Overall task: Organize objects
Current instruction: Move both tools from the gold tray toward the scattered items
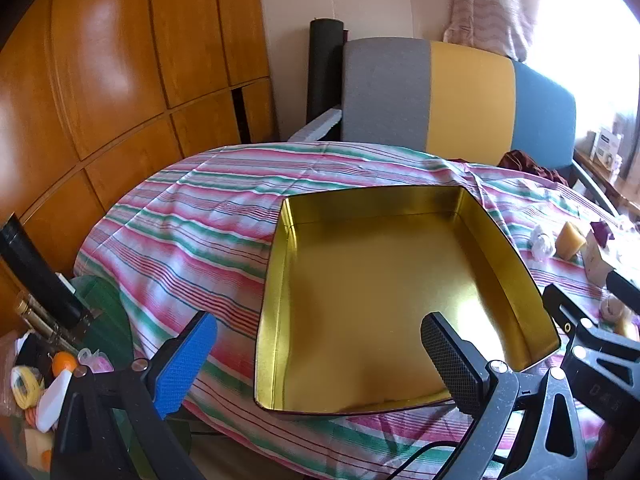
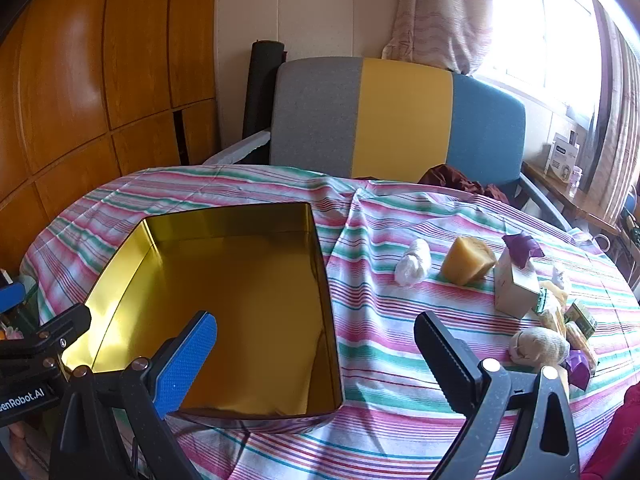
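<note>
The tin (image 2: pixel 224 304) lies open and empty on the striped cloth (image 2: pixel 400 320), so the sorting looks not yet begun: nothing shows inside it in either view, and every loose item is out on the cloth. In the right wrist view the tin fills the lower left, and the items sit from about two to four o'clock: a white wad (image 2: pixel 414 267), a yellow block (image 2: pixel 466 266) just beside it, a small carton (image 2: pixel 515 286) with a purple bow (image 2: pixel 522 247) on top, then a pale bundle (image 2: pixel 538 346) and some green-and-yellow packets (image 2: pixel 576 322) crowded near the edge. The tin is shallow, rectangular with rounded corners, its gold lining shiny and reflective, apparently rigid metal. The left gripper (image 1: pixel 320 348) hangs over the tin's near rim with jaws spread wide and nothing between them; the right gripper (image 2: pixel 316 344) is likewise fully spread and holds nothing, poised above the tin's right wall and the cloth.
</note>
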Motion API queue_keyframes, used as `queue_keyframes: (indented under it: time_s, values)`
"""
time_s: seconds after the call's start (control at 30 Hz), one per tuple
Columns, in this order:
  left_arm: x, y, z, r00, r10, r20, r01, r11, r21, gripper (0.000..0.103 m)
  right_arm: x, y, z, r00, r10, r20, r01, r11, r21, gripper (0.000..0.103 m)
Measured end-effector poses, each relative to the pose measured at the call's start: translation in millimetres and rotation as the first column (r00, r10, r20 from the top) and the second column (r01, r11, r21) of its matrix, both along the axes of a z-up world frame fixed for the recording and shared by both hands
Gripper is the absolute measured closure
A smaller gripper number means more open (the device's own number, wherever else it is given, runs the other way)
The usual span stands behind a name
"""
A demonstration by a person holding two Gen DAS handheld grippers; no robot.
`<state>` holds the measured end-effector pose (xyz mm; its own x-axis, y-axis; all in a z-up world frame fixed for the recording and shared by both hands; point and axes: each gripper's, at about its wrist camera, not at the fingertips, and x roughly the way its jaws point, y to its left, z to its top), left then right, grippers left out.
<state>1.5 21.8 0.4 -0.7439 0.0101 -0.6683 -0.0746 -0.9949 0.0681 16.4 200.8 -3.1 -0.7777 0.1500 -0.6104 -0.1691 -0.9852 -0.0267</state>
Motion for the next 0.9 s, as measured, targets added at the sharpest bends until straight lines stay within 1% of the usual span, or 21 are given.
queue_keyframes:
  time_s: [0.2, 0.27, 0.3, 0.43, 0.47, 0.5, 0.57, 0.63, 0.77, 0.83, 0.9]
  values:
    - [-1, 10, -1, 0.999, -0.034, 0.008, 0.034, 0.999, -0.009, 0.0, 1, 11, 0, 1.0, -0.022, 0.002, 0.022, 1.0, -0.014, 0.002]
    - [-4, 12, -3, 0.998, -0.059, 0.022, 0.059, 0.998, 0.007, 0.0, 1, 19, 0, 0.999, -0.036, 0.005, 0.037, 0.999, -0.026, 0.002]
    - [-6, 13, -3, 0.997, -0.075, 0.034, 0.074, 0.997, 0.022, 0.0, 1, 23, 0, 0.999, -0.045, 0.008, 0.045, 0.999, -0.03, 0.002]
    - [-18, 16, -2, 0.986, -0.136, 0.092, 0.123, 0.983, 0.134, 0.0, 2, 51, -1, 0.994, -0.104, 0.029, 0.106, 0.993, -0.058, 0.002]
    - [-20, 19, -2, 0.985, -0.148, 0.094, 0.134, 0.981, 0.138, 0.0, 2, 62, -1, 0.991, -0.127, 0.038, 0.129, 0.99, -0.058, 0.002]
    - [-22, 24, -1, 0.984, -0.158, 0.086, 0.146, 0.981, 0.126, 0.0, 3, 70, -2, 0.989, -0.143, 0.044, 0.146, 0.988, -0.06, 0.002]
    - [-23, 37, 3, 0.979, -0.193, 0.062, 0.188, 0.979, 0.085, 0.0, 7, 89, -1, 0.982, -0.18, 0.053, 0.184, 0.98, -0.07, 0.002]
    - [-25, 50, 4, 0.969, -0.239, 0.058, 0.234, 0.969, 0.072, 0.0, 9, 106, -1, 0.975, -0.214, 0.061, 0.218, 0.973, -0.07, 0.002]
    - [-34, 68, 7, 0.953, -0.293, 0.076, 0.286, 0.954, 0.091, 0.0, 17, 144, -2, 0.955, -0.283, 0.09, 0.29, 0.953, -0.086, 0.002]
    - [-39, 78, 11, 0.94, -0.331, 0.079, 0.321, 0.94, 0.117, 0.0, 22, 158, -2, 0.946, -0.307, 0.101, 0.316, 0.945, -0.087, 0.002]
    - [-47, 94, 17, 0.914, -0.396, 0.086, 0.378, 0.911, 0.166, 0.0, 25, 175, -2, 0.936, -0.331, 0.117, 0.343, 0.934, -0.098, 0.002]
